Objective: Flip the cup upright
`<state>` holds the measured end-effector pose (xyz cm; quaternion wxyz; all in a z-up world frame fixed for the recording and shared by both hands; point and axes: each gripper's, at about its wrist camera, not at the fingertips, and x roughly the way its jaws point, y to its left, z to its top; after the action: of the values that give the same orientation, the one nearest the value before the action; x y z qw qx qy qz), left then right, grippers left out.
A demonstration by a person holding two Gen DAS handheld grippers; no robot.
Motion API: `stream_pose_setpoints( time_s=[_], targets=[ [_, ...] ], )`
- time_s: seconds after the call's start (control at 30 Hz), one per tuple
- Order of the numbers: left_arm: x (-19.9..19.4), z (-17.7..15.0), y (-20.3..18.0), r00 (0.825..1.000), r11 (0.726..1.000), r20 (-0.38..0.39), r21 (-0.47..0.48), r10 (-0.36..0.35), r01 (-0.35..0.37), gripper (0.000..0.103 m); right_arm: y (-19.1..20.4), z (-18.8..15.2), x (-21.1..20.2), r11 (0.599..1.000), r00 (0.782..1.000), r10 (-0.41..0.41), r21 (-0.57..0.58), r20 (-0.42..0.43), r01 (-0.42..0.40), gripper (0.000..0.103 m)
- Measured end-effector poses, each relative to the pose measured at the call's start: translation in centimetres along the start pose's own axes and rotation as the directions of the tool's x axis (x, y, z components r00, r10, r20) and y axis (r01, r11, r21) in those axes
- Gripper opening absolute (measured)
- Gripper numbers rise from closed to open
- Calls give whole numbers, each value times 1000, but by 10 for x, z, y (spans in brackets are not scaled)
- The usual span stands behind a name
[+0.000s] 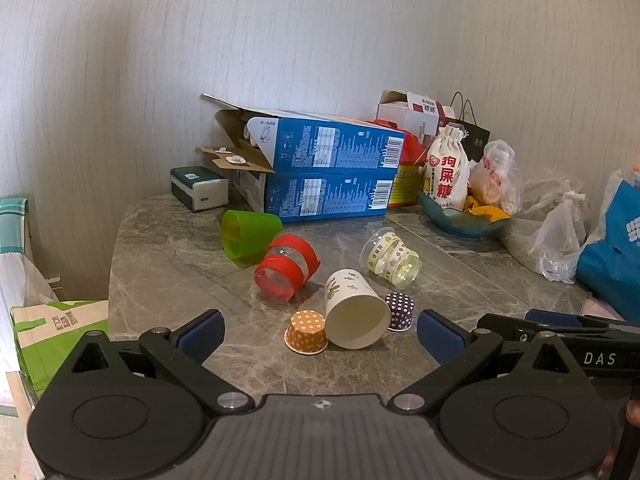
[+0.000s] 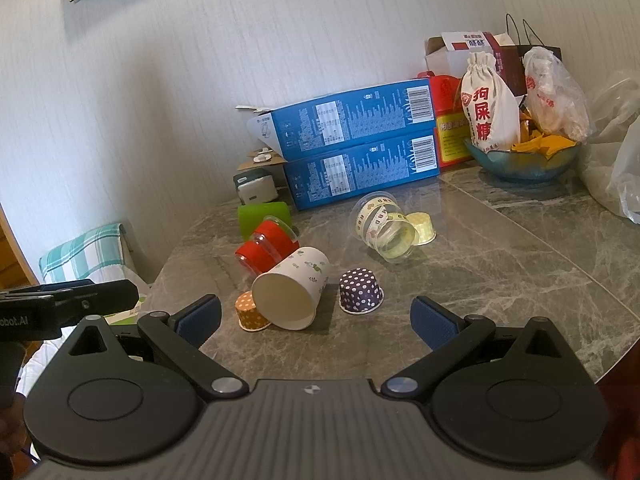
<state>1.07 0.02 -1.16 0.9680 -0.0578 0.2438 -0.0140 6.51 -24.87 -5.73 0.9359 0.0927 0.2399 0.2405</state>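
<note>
Table [image 1: 168, 240] first: grey marble top, cluttered at the back, cups scattered mid-frame in both views. Green cup [image 1: 250, 236] lies on its side, upper left of the cluster, w/ the red-banded clear cup [image 1: 286, 266] on its side touching it. Ribbon-wrapped clear cup [image 1: 390, 256] is tipped over to the right of those.

My likely target, judging by position, is the white paper cup [image 1: 354, 308]: on its side, mouth facing me, lower centre of the left wrist view, btwn an orange dotted cupcake liner [image 1: 306, 332] touching its left and a purple dotted liner [image 1: 399, 311] just beside its right.

Handling guess: paper cup is very light, thin-walled, crushes easily, rolls if nudged. I'd pinch across the body near the base end, where it's stiffer, soft squeeze only; the rim end would buckle.

Left gripper [image 1: 320, 332] has jaws spread wide, nothing held; cup sits just ahead, roughly btwn the pads. Right gripper [image 2: 316, 320] also spread wide and empty; in its view the cup [image 2: 290, 288] is ahead, left of centre, close to the left pad.
</note>
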Motion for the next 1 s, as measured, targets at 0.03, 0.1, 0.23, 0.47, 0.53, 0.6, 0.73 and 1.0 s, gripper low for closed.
stream_pose_setpoints(
  time_s=[0.03, 0.1, 0.23, 0.47, 0.53, 0.6, 0.73, 1.0],
  targets=[
    [0, 0, 0, 1000, 1000, 0, 0, 0, 0, 103, 0, 0, 0, 1000, 1000, 0, 0, 0, 0, 102],
    [0, 0, 0, 1000, 1000, -1, 0, 0, 0, 103, 1, 0, 1, 1000, 1000, 0, -1, -1, 0, 102],
    [0, -1, 1, 1000, 1000, -4, -2, -3, 3, 103, 1, 0, 2, 1000, 1000, 1, 2, -5, -1, 102],
    [6, -1, 4, 1000, 1000, -10, -1, -12, 12, 103, 0, 0, 7, 1000, 1000, 5, 9, -19, -5, 102],
    [9, -1, 5, 1000, 1000, -14, -5, -17, 17, 103, 1, 0, 9, 1000, 1000, 2, 8, -25, -2, 102],
    [13, -2, 7, 1000, 1000, -21, -8, -24, 24, 103, 1, 1, 12, 1000, 1000, 2, 4, -28, -2, 102],
    [21, -4, 13, 999, 1000, -28, -7, -31, 30, 103, 4, 7, 19, 1000, 999, 10, -16, -46, -10, 102],
    [35, 2, 30, 999, 999, -23, -20, -45, 45, 103, 23, 68, 59, 992, 994, 60, -103, -89, -69, 102]
  ],
)
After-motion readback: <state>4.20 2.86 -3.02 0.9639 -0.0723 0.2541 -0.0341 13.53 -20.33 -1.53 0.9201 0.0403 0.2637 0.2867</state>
